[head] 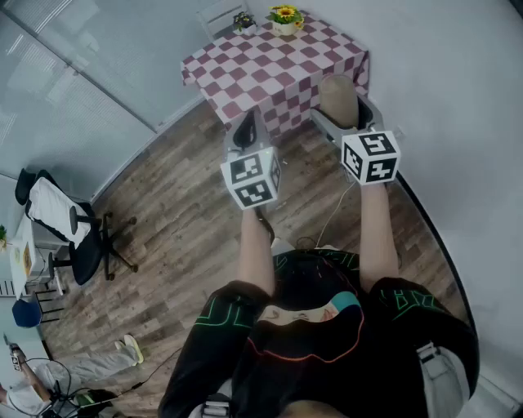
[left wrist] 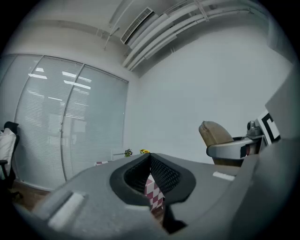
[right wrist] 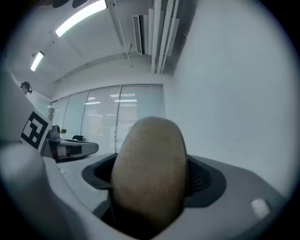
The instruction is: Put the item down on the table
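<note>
The item is a tan-brown, egg-shaped lump like a potato. It stands upright between the wide-spread jaws of my right gripper, which is shut on it and held in the air in front of the table's near edge. The same lump shows at the right of the left gripper view. My left gripper hangs beside it to the left, shut and holding nothing. The table wears a red-and-white checked cloth.
On the table's far edge stand a pot of yellow flowers and a small dark plant. A white chair stands behind the table. A black office chair is on the wood floor at the left. A white wall runs along the right.
</note>
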Demonstrator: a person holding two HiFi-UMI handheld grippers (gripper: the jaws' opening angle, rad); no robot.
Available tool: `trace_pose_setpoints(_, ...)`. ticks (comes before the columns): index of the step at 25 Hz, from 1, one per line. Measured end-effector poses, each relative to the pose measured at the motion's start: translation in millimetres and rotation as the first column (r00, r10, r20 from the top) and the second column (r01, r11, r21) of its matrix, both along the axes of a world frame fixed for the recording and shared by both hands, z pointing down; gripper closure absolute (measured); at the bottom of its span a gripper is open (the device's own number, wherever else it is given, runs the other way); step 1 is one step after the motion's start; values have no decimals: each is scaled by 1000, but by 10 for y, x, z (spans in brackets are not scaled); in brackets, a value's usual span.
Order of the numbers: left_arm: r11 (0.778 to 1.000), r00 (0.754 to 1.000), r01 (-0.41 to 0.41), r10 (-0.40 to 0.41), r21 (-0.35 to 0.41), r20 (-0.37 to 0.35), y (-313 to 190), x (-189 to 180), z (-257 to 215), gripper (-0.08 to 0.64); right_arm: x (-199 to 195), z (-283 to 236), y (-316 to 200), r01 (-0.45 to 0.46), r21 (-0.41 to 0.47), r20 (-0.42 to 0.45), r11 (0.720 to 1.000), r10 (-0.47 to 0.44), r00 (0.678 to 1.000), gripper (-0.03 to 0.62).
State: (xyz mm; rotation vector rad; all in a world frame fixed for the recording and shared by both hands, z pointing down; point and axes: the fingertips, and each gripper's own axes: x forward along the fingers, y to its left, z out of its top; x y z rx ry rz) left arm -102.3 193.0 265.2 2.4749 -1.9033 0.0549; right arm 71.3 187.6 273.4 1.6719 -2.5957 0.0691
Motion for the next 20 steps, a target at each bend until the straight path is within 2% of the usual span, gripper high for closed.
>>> trace_pose_setpoints(6,1000,1000,0,0,-22,22,-117,97,5,551,138,-13,-108,1,10,10,1000,-1,1000,166)
trace_pose_setpoints(9,1000,999,-9,10,-26,41,-196,191,22,551,225,6,-166,5,5,53,1000,-5,999,166)
trace_pose_setpoints(20,998,995,-53,54,-14,80,-370,603,14,551,799,91,-328,-39,-25,110,999,42,993,166)
